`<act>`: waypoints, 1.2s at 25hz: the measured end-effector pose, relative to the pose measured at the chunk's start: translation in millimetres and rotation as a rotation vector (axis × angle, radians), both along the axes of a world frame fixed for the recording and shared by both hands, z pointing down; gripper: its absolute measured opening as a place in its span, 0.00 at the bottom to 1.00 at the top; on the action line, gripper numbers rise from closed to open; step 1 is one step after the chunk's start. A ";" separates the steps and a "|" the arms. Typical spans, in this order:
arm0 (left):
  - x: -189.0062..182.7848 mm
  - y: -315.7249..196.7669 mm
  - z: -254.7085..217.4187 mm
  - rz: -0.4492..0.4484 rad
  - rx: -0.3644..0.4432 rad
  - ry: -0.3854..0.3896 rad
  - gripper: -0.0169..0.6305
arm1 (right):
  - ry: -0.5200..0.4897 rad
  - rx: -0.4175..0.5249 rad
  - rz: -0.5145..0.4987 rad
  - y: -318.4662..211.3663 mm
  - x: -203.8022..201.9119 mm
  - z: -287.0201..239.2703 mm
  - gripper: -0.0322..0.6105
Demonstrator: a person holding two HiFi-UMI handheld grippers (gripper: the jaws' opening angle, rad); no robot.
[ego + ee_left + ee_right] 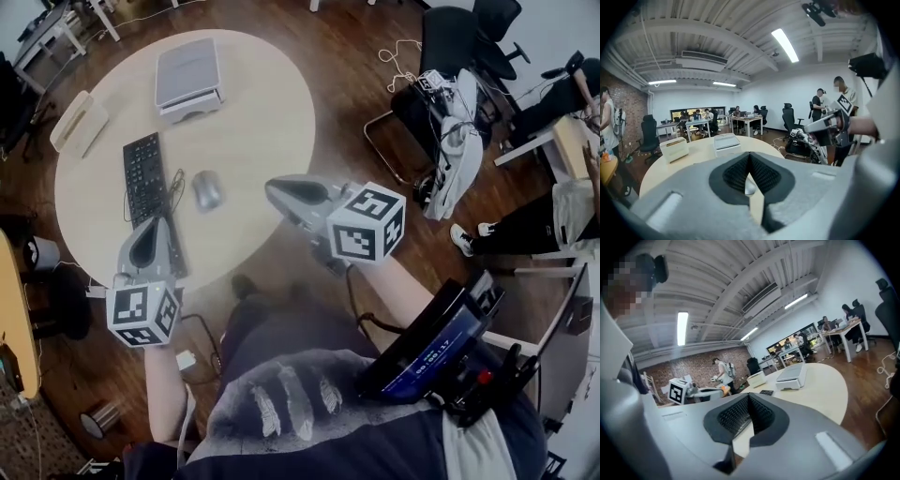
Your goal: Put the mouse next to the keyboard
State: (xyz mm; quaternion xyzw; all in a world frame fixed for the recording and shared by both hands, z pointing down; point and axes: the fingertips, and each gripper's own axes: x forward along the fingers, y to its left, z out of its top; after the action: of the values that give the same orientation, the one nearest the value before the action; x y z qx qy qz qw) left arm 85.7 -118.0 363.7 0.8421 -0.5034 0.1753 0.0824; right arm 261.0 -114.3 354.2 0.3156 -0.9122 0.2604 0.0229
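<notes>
A grey mouse (206,190) lies on the round beige table (272,122), just right of a black keyboard (144,177), with a cable looping between them. My left gripper (153,230) hovers shut over the table's near edge, at the keyboard's near end, holding nothing. My right gripper (274,190) is shut and empty too, raised to the right of the mouse and clear of it. In the left gripper view the jaws (750,158) meet, and the mouse (749,186) shows below them. The right gripper view shows closed jaws (749,398) and the keyboard's far end (766,392).
A white boxy device (188,78) stands at the table's far side, a beige box (79,121) at its far left. Office chairs (469,42), bags and a seated person's legs (525,225) are on the wooden floor to the right. A desk edge (14,319) is at the left.
</notes>
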 end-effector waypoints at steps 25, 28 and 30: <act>-28.7 79.9 -64.0 0.078 0.022 0.116 0.02 | -0.031 0.069 -0.091 58.9 -37.9 -40.8 0.05; -56.0 96.7 -61.2 0.095 0.017 0.143 0.02 | -0.010 0.065 -0.066 74.7 -61.9 -43.5 0.05; -73.0 105.6 -60.5 0.103 0.020 0.155 0.02 | -0.009 0.055 -0.043 85.5 -76.1 -46.2 0.05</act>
State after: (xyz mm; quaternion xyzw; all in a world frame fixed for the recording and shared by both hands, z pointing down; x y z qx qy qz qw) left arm 12.7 -12.4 303.2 0.8786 -0.4534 0.1086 0.1034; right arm 184.9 -28.8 308.1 0.2952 -0.9257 0.2359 0.0158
